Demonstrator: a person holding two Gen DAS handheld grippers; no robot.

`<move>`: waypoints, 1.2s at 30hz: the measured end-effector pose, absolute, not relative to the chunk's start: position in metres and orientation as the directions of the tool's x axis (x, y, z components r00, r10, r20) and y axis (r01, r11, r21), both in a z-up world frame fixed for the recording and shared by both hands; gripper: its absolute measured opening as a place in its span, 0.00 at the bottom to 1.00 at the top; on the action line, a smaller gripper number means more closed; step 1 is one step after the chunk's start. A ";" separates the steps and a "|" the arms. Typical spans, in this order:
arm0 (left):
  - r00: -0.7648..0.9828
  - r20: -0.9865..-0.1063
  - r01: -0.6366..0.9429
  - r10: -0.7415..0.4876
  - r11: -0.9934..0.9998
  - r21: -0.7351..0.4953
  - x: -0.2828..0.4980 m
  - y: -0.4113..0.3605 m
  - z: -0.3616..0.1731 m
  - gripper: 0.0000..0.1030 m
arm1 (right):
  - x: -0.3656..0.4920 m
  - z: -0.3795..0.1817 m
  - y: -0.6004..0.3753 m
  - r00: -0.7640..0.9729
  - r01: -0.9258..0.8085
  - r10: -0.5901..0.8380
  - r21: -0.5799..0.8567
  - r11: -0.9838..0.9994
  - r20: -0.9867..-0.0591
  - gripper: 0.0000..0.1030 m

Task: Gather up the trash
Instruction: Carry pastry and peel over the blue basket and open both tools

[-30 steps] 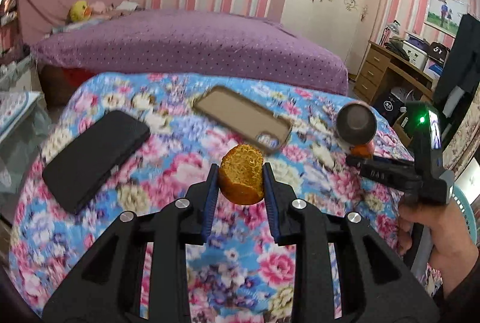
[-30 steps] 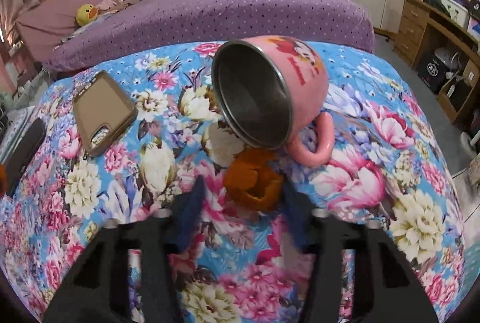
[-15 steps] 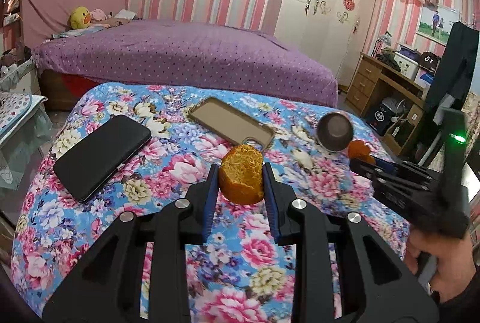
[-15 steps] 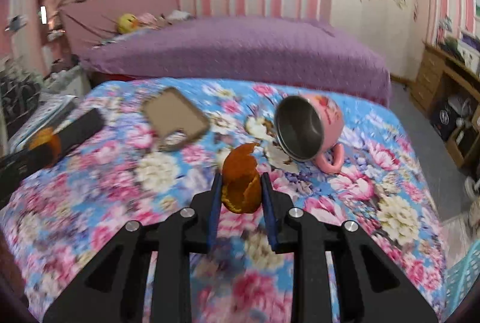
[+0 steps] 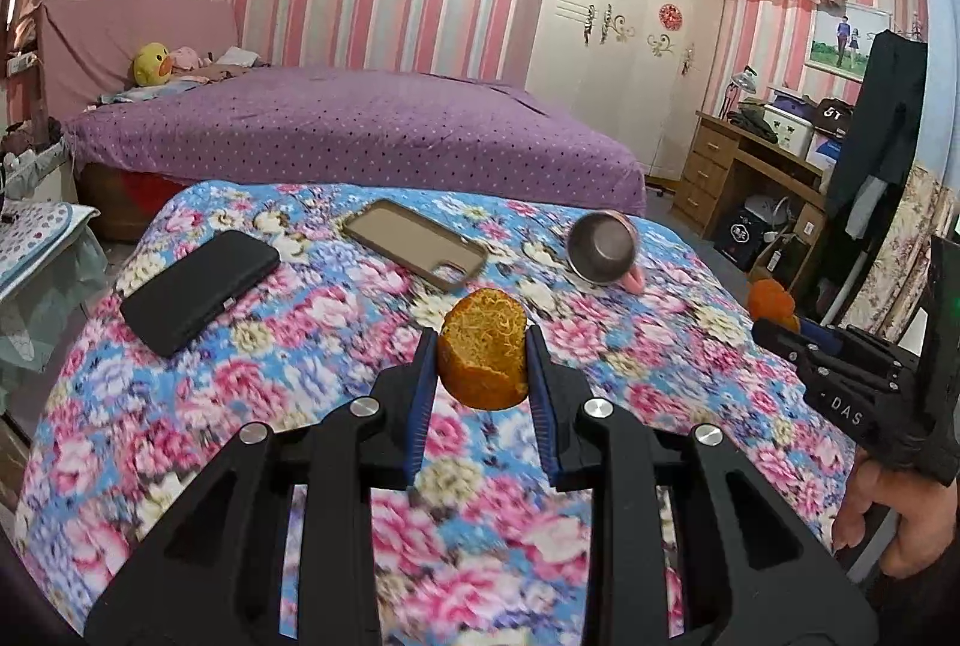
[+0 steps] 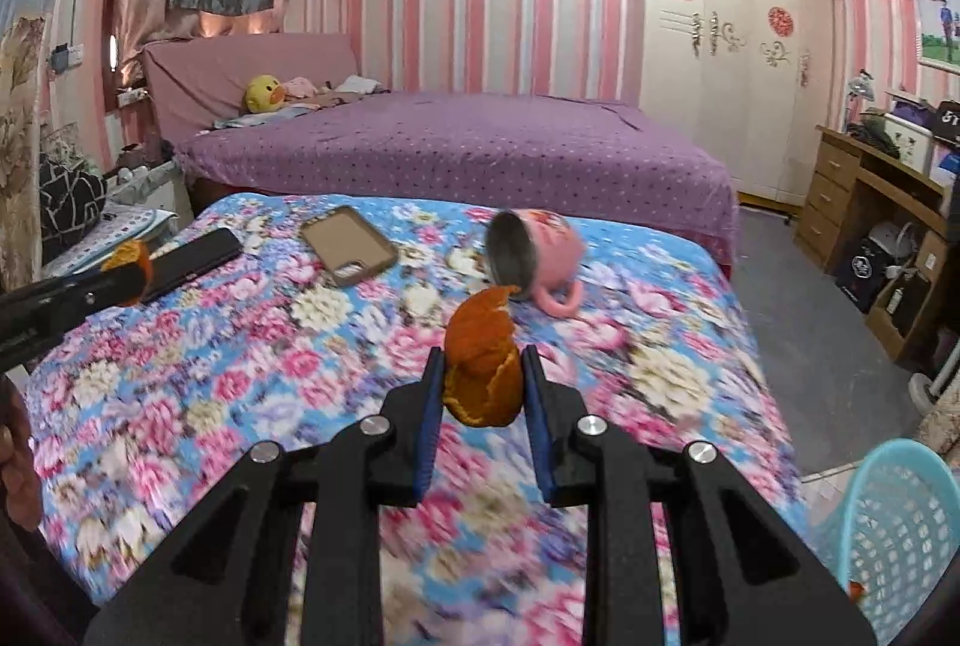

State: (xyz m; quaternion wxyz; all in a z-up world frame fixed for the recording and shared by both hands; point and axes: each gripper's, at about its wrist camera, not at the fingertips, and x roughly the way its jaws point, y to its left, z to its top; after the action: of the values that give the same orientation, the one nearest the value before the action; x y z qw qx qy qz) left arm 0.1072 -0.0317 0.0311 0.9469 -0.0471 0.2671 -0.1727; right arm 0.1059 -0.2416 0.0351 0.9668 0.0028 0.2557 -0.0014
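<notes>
**Both peels lifted, basket next**

With each gripper already clamped on a scrap of orange peel, the step in hand looks like the carry to the bin. The left gripper (image 5: 483, 364) has its jaws narrow around a curled, pithy yellow-orange citrus peel (image 5: 483, 355), held above the flowered quilt (image 5: 252, 394) near its front edge. The right gripper (image 6: 483, 376) pinches a torn, deep-orange peel piece (image 6: 482, 370) the same way, clear of the tipped pink metal mug (image 6: 537, 256). A pale blue plastic mesh basket (image 6: 900, 520) stands on the floor off the quilt's right front corner; I judge it the target. Keep both grips firm, swing right over the rim, then release low so the light peels drop inside.
</notes>
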 end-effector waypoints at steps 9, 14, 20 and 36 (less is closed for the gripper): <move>0.776 -0.505 0.335 -0.378 0.925 -0.178 0.086 -0.056 0.026 0.27 | 0.073 0.034 -0.273 0.878 0.063 -0.046 0.020 0.998 -0.476 0.25; 0.771 -0.499 0.361 -0.395 0.917 -0.169 0.079 -0.074 0.032 0.27 | 0.057 0.039 -0.295 0.887 0.108 -0.083 0.028 0.994 -0.455 0.25; 0.758 -0.495 0.402 -0.425 0.902 -0.159 0.073 -0.100 0.039 0.27 | 0.040 0.040 -0.324 0.884 0.135 -0.096 0.052 0.990 -0.457 0.25; 0.643 -0.484 0.592 -0.593 0.786 -0.176 0.069 -0.251 0.060 0.27 | -0.020 0.037 -0.448 0.827 0.400 -0.316 0.093 0.912 -0.465 0.25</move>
State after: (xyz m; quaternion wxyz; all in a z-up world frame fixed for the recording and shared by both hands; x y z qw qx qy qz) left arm 0.0686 -0.2507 0.0604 0.9065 -0.0007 0.2672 -0.3270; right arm -0.0202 -0.4484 0.0369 0.9512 0.0936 0.2258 -0.1882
